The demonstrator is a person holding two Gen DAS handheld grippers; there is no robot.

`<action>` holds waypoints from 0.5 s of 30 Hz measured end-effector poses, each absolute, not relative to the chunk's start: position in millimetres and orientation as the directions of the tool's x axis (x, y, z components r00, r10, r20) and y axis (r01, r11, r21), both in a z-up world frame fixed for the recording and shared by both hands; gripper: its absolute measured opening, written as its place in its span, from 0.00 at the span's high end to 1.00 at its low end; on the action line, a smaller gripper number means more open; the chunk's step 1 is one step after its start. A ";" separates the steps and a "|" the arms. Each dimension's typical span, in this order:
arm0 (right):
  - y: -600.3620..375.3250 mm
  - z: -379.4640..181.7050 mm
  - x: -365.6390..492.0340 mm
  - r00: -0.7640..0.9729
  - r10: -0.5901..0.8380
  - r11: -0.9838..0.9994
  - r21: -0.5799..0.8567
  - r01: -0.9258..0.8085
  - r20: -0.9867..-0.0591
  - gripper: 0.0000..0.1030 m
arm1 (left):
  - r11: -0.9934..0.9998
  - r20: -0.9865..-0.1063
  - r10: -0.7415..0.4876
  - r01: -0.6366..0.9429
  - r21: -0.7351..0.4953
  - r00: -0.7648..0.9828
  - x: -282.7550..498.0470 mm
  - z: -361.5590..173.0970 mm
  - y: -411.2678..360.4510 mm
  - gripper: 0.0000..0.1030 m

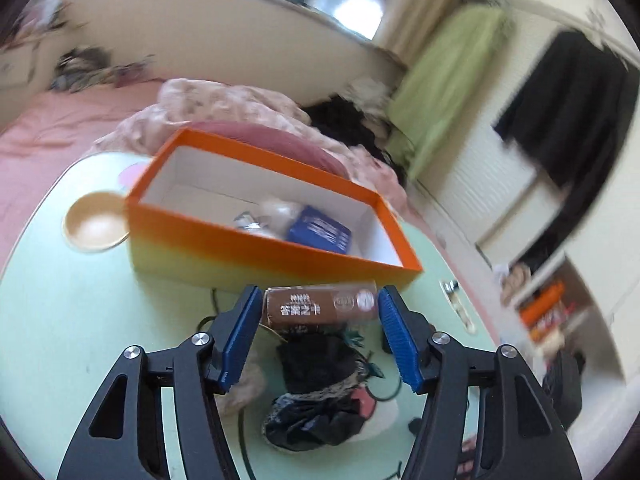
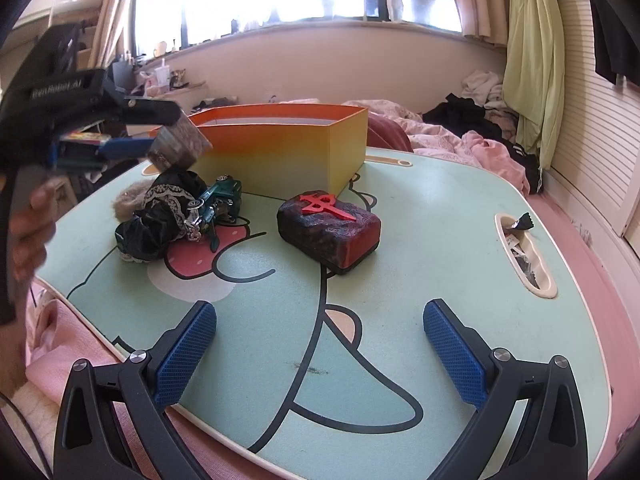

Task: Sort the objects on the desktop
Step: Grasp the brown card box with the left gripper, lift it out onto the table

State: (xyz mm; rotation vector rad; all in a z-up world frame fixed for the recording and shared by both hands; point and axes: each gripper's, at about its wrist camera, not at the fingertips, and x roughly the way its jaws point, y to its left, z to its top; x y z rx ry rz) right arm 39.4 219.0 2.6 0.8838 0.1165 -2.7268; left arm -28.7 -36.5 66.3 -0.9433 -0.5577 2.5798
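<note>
My left gripper [image 1: 318, 308] is shut on a brown box [image 1: 320, 307] with Chinese lettering and holds it in the air, just in front of the orange storage box [image 1: 224, 236]. That storage box holds a blue box [image 1: 319, 230] and a pale wrapped item [image 1: 276, 210]. In the right wrist view the left gripper [image 2: 160, 148] holds the brown box [image 2: 178, 146] beside the orange box [image 2: 280, 152]. My right gripper [image 2: 320, 344] is open and empty, low over the table's front edge. A dark red block [image 2: 328, 228] lies ahead of it.
A black lace cloth [image 2: 156, 216] and a teal toy car [image 2: 216, 200] lie in a pile at the table's left. A tan bowl [image 1: 96, 222] sits left of the orange box. The mint table [image 2: 440, 232] has a slot with scraps [image 2: 524, 252] at the right. Bedding surrounds it.
</note>
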 end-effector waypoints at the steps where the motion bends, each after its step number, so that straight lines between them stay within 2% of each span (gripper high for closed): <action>1: 218.9 2.6 39.5 -0.777 -0.231 -0.960 0.006 0.280 -0.586 0.00 | -0.863 -0.513 0.428 -0.168 -0.477 -0.744 -21.2 65.5 -42.2 0.39; 2: 219.2 2.5 39.5 -0.777 -0.230 -0.960 0.006 0.280 -0.586 0.00 | -0.863 -0.494 0.420 -0.167 -0.477 -0.761 -13.9 65.7 -46.8 0.35; 3: 219.4 2.5 39.5 -0.777 -0.231 -0.960 0.006 0.280 -0.586 0.00 | -0.869 -0.476 0.402 -0.162 -0.467 -0.782 -4.3 66.0 -51.5 0.20; 4: 219.5 2.6 39.5 -0.777 -0.231 -0.960 0.007 0.280 -0.586 0.00 | -0.884 -0.462 0.369 -0.151 -0.443 -0.807 9.1 66.2 -55.8 0.12; 6: 219.8 2.4 39.6 -0.777 -0.232 -0.960 0.007 0.281 -0.586 0.00 | -0.916 -0.455 0.309 -0.132 -0.378 -0.835 27.7 62.6 -62.3 0.11; 10: 219.1 2.8 40.0 -0.777 -0.230 -0.960 0.005 0.280 -0.586 0.00 | -0.970 -0.529 0.182 -0.064 -0.234 -0.829 49.8 43.5 -65.2 0.11; 13: 218.1 3.2 40.9 -0.777 -0.226 -0.961 0.003 0.277 -0.587 0.00 | -0.987 -0.605 0.155 -0.099 -0.126 -0.781 49.4 18.8 -44.2 0.11; 15: 217.3 3.7 41.3 -0.778 -0.224 -0.961 0.001 0.276 -0.587 0.00 | -0.994 -0.612 0.075 -0.107 0.015 -0.787 48.4 9.4 -20.6 0.08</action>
